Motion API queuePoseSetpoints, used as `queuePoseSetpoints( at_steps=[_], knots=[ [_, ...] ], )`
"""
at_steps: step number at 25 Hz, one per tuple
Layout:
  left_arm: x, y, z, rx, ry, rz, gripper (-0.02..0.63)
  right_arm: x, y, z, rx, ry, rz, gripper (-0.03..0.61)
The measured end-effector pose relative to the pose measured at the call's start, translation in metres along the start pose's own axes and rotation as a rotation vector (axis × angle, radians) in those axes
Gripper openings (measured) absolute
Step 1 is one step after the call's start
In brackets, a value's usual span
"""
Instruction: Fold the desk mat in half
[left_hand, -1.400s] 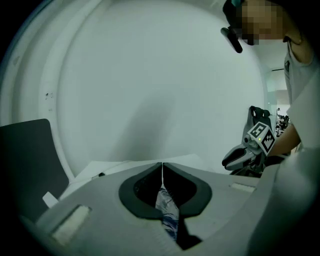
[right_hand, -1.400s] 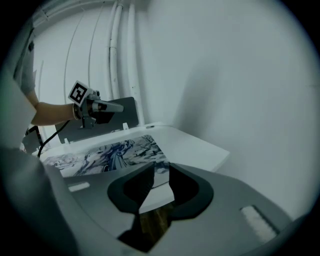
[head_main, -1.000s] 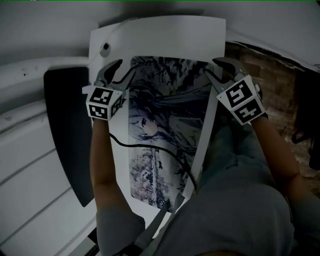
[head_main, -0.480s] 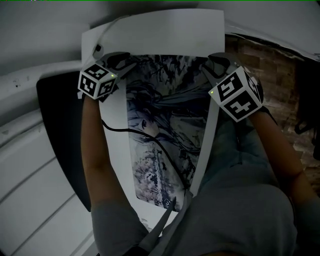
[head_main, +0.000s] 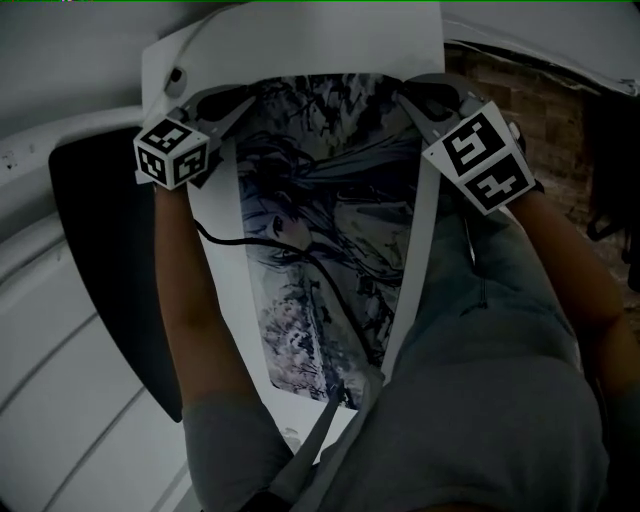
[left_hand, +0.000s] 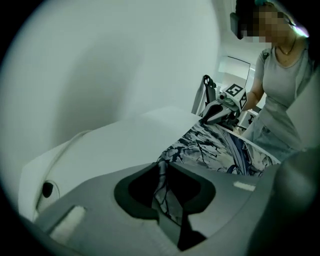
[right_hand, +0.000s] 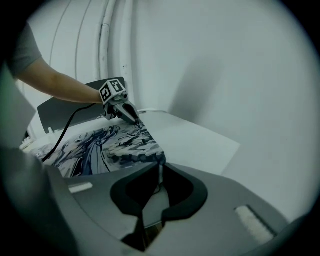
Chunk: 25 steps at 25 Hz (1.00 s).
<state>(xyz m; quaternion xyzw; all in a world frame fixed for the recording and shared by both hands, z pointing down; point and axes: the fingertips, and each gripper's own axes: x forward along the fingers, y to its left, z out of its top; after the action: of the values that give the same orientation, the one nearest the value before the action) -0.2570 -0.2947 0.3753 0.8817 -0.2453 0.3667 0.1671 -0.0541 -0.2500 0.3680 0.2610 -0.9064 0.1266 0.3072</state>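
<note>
1. Flat on the white worktop (head_main: 300, 40), print side up: the desk mat (head_main: 330, 250), with its long axis running from 12 o'clock down to 6 o'clock in the head view.
2. At the mat's 11 o'clock corner: the left hand-held gripper (head_main: 235, 105), jaws closing, with the corner's edge curled up between the pads and pinched there.
3. At the mat's 1 o'clock corner: the right hand-held gripper (head_main: 415, 95), jaws likewise closing, with the thin mat edge caught between them.
4. Only the two far corners raised at the pinch. Everything else of the mat lying flat on the worktop, not yet folded.
5. Across the print, from about 9 o'clock toward 5 o'clock: a thin black cable (head_main: 240, 243), resting on the mat.
6. At 9 o'clock of the mat, off the worktop's side: a dark flat panel (head_main: 110, 260), partly behind the person's left forearm (head_main: 185, 300).
7. Near the left hand-held gripper, at 11 o'clock on the worktop: a small dark round fitting (head_main: 176, 76).
8. At 2 o'clock, beyond the worktop's edge: brick-patterned floor (head_main: 530, 110).
9. In each gripper view, at the mat's opposite far corner: the other hand-held gripper.
</note>
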Motion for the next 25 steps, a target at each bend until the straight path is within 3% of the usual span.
queuePoseSetpoints(
  at_steps=[4,8,13,22,25],
  knots=[
    [-0.001,0.000,0.006,0.069,-0.040,0.028,0.060,-0.002,-0.001,0.003,-0.050,-0.058,-0.055,0.023],
    [-0.004,-0.005,0.006,0.146,-0.060,0.045,0.043,-0.004,0.001,0.003,-0.037,-0.102,-0.083,0.023],
    [-0.005,-0.006,0.012,0.228,-0.122,0.136,0.037,-0.006,-0.001,0.004,-0.124,-0.144,-0.129,0.021],
    [-0.011,0.002,0.012,0.194,-0.115,0.245,0.041,-0.006,0.004,0.011,-0.206,-0.210,-0.142,0.020],
    [-0.017,-0.002,0.015,0.095,-0.191,0.275,0.038,-0.018,0.015,0.013,-0.211,-0.258,-0.129,0.020]
  ],
)
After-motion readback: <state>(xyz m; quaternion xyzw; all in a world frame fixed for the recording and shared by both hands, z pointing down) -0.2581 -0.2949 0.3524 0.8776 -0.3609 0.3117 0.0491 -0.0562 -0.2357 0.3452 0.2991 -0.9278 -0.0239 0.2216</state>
